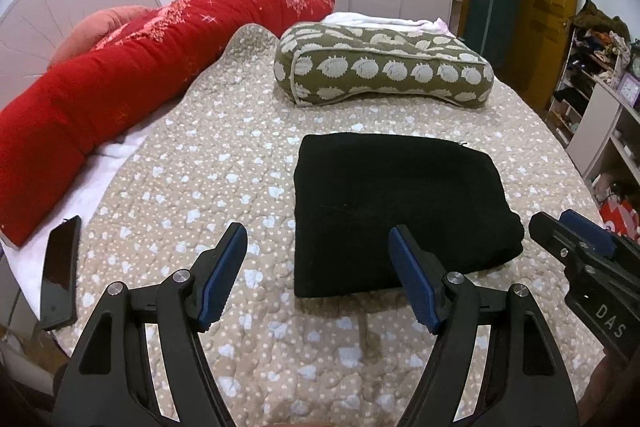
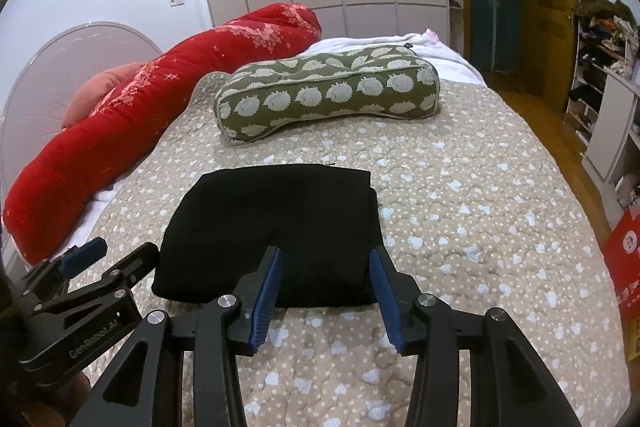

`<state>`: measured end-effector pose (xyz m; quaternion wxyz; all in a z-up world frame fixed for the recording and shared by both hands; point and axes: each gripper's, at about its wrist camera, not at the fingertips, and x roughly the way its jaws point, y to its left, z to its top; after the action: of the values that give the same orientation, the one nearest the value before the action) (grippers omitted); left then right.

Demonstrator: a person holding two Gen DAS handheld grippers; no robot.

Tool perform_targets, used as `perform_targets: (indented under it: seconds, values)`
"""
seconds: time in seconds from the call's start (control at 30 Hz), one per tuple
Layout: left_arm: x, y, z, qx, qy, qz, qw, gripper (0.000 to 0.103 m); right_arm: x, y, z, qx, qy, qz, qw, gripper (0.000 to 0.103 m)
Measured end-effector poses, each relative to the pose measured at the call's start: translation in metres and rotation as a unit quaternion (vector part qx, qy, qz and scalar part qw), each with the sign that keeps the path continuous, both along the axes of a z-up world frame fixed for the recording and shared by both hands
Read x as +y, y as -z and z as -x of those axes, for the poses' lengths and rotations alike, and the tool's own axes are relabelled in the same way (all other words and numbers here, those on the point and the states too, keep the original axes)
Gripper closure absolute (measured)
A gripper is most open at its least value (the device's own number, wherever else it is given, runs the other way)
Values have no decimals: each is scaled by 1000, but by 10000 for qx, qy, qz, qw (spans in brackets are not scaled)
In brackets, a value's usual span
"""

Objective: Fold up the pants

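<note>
The pants [image 1: 400,211] lie mid-frame as a neat black square; folding looks finished. Left gripper [image 1: 320,259] and right gripper [image 2: 326,287] hang apart, holding nothing.

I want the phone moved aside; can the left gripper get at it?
Probably yes: the left gripper is open, and nothing lies between it and the phone on the bed's left edge.

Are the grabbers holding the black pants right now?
No. The left gripper and the right gripper are both open and empty; the folded black pants lie free on the bed.
</note>
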<state>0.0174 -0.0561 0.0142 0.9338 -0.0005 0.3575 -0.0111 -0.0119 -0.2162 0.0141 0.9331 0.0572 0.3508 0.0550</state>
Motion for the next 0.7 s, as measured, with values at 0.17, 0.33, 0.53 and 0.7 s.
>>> perform_targets:
  seconds: [0.17, 0.33, 0.53, 0.7]
  values:
    - [-1, -5, 7, -76, 42, 33, 10000, 29, 0, -1, 7, -21, -1, 13, 10000, 59]
    - [-4, -6, 12, -100, 80, 11, 9999, 29, 0, -2, 9, -31, -22, -1, 10000, 59]
    - [-5, -4, 13, -75, 80, -16, 9999, 29, 1, -1, 10, -9, -49, -8, 10000, 58]
    - [-8, -3, 15, -79, 125, -45, 9999, 29, 3, 1, 9, 21, -81, -1, 10000, 58]
